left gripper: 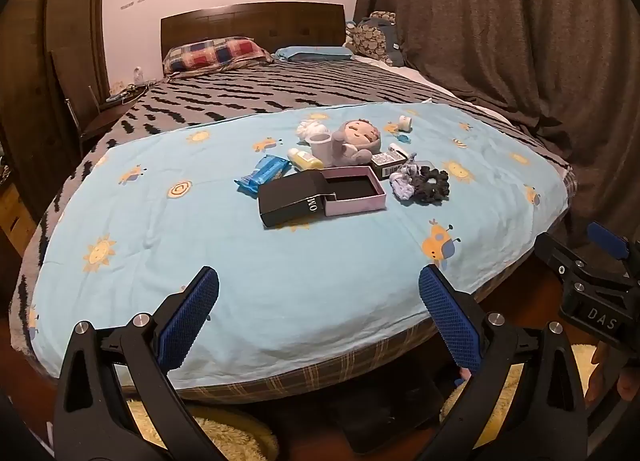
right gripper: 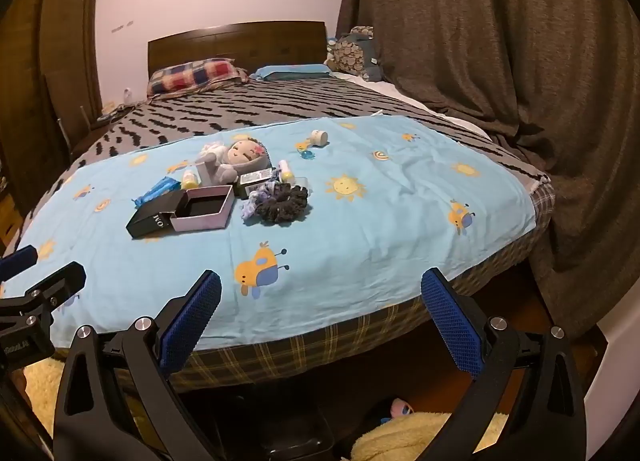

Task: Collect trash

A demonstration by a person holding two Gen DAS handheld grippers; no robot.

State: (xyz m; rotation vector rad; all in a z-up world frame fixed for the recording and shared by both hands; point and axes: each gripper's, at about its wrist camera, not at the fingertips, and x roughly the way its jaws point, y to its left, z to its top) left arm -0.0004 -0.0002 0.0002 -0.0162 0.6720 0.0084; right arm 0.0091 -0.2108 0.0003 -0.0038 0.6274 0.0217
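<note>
You hold both tools over the foot of the bed, above the light blue sheet with sun and bee prints (left gripper: 200,229). Your left hand-held gripper (left gripper: 319,315) has its jaws wide apart with nothing between them, and your right hand-held gripper (right gripper: 321,311) is the same.

The clutter lies in one group in the middle of the sheet. The black and pink cardboard box with its drawer pulled out (left gripper: 320,193) is nearest to you. Behind it sit a grey plush doll (left gripper: 356,141), a white cup (left gripper: 321,145) and a small yellow bottle (left gripper: 306,159).

The crumpled blue plastic wrapper (left gripper: 262,173) lies just left of the box. Dark and lilac fabric scrunchies (left gripper: 422,183) lie just right of it.
</note>
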